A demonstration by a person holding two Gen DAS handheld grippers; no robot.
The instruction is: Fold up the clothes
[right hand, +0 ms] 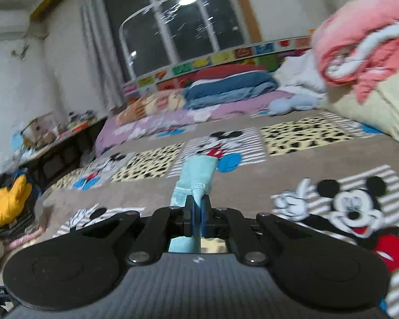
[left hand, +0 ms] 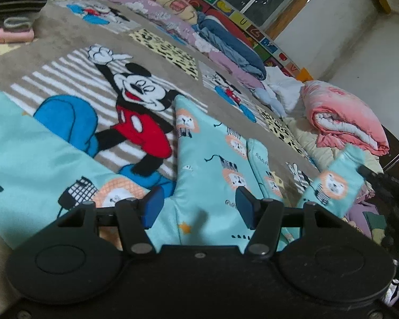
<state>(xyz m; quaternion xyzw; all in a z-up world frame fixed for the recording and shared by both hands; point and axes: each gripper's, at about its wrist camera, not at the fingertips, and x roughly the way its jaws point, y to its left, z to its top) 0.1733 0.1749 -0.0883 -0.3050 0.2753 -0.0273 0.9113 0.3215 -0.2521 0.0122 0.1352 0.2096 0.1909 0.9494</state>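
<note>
A teal garment (left hand: 212, 154) printed with lions lies spread on a Mickey Mouse blanket (left hand: 135, 101). My left gripper (left hand: 199, 207) hangs just over its middle, jaws open, blue pads (left hand: 153, 207) apart and pressing on nothing. At the right of the left wrist view one sleeve (left hand: 332, 183) is lifted and blurred, with a dark blurred shape at its top end. In the right wrist view my right gripper (right hand: 196, 202) is shut on the teal sleeve's end (right hand: 198, 170), which sticks out ahead of the pads above the blanket (right hand: 353, 207).
A rolled pink quilt (left hand: 345, 114) (right hand: 359, 26) sits on pale yellow bedding (right hand: 372, 111). Folded blue bedding (left hand: 226, 40) (right hand: 226, 85) and lilac pillows (left hand: 135, 0) line the window side. Folded clothes (left hand: 10, 13) are stacked far left. A cluttered side table (right hand: 53, 133) stands by the bed.
</note>
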